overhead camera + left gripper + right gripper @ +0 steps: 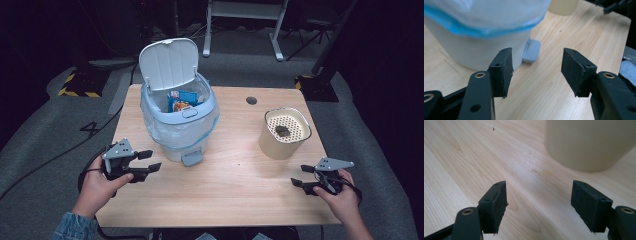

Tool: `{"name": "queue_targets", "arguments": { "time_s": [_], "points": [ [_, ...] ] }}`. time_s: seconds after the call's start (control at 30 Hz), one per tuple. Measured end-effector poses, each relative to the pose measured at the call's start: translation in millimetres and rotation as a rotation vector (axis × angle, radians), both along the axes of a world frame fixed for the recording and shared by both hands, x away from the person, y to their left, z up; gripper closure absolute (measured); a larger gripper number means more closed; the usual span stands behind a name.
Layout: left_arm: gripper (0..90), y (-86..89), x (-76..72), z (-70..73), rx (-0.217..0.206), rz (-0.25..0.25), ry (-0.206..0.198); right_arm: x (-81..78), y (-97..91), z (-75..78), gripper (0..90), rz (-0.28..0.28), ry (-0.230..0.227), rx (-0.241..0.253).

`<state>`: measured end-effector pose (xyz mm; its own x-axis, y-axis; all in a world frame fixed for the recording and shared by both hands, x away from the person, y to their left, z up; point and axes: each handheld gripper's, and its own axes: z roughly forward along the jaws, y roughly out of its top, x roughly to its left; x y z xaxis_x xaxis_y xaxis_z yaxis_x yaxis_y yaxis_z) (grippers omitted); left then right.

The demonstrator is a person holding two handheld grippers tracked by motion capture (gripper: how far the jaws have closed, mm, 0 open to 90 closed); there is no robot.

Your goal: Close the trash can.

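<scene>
Both hands come in from the near edge of the wooden table (235,185). Left of the pedal bin (178,117), the left gripper (151,161) is held level, pointing toward the bin's foot pedal (192,158); its jaws are apart and empty. Well right of the bin, the right gripper (300,176) sits low over the tabletop, jaws spread with nothing between them, near the cream perforated-top container (284,132).

High view looks forward and down from above the near edge, taking in the whole desk (235,190); left gripper view sits low and close, facing the white bin (474,47); right gripper view low and close, facing the beige canister (589,142); both shared with the high view.
</scene>
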<state>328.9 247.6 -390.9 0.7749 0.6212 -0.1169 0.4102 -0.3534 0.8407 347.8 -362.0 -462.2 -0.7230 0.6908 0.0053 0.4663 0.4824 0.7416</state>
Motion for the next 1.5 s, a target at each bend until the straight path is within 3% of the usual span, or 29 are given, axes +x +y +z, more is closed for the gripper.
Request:
{"name": "queue_targets", "arguments": {
  "time_s": [0.03, 0.17, 0.2, 0.3, 0.43, 0.5, 0.57, 0.8, 0.97, 1.07, 1.27, 1.5],
  "points": [
    [43.3, 0.8, 1.4, 4.6, -0.002, -0.006, -0.011, -0.2, -1.4, -10.6, 29.5, -0.005, 0.023, 0.017],
    [44.2, 3.7, 6.4, 23.4, -0.028, -0.026, -0.04, 0.2, -3.0, -23.4, 29.0, -0.003, 0.023, 0.028],
    [44.1, 4.9, 8.0, 28.3, -0.027, -0.034, -0.051, -0.5, -3.0, -27.3, 29.0, -0.007, 0.005, -0.004],
    [43.7, 7.8, 13.9, 41.3, -0.028, -0.09, -0.096, -1.2, -2.7, -29.3, 28.9, -0.01, 0.008, -0.015],
    [44.2, 13.3, 23.6, 57.5, -0.036, -0.12, -0.103, -2.0, -3.6, -38.1, 25.4, -0.017, 0.004, -0.023],
    [44.5, 16.2, 28.9, 65.7, -0.042, -0.125, -0.107, -3.4, -6.3, -41.2, 24.4, -0.036, -0.014, 0.002],
    [44.5, 18.9, 34.2, 73.3, -0.065, -0.129, -0.103, -4.2, -6.9, -41.1, 24.2, -0.042, -0.013, 0.0],
    [45.6, 21.8, 51.5, 100.1, -0.107, -0.104, -0.124, -5.4, -9.2, -41.3, 23.8, -0.046, -0.01, 0.0],
    [48.4, 19.5, 62.4, 118.6, -0.093, -0.083, -0.142, -5.6, -9.1, -41.4, 23.8, -0.046, -0.012, -0.001],
    [52.2, 20.2, 70.7, 129.2, -0.119, -0.099, -0.14, -5.6, -9.1, -41.3, 23.8, -0.046, -0.011, -0.001],
    [58.1, 22.8, 88.2, 147.1, -0.14, -0.113, -0.178, -5.5, -9.2, -41.4, 23.8, -0.046, -0.011, 0.0],
    [61.5, 27.9, 110.0, 165.1, -0.142, -0.057, -0.227, -5.5, -9.2, -41.4, 23.9, -0.046, -0.01, 0.0]
  ]
}}
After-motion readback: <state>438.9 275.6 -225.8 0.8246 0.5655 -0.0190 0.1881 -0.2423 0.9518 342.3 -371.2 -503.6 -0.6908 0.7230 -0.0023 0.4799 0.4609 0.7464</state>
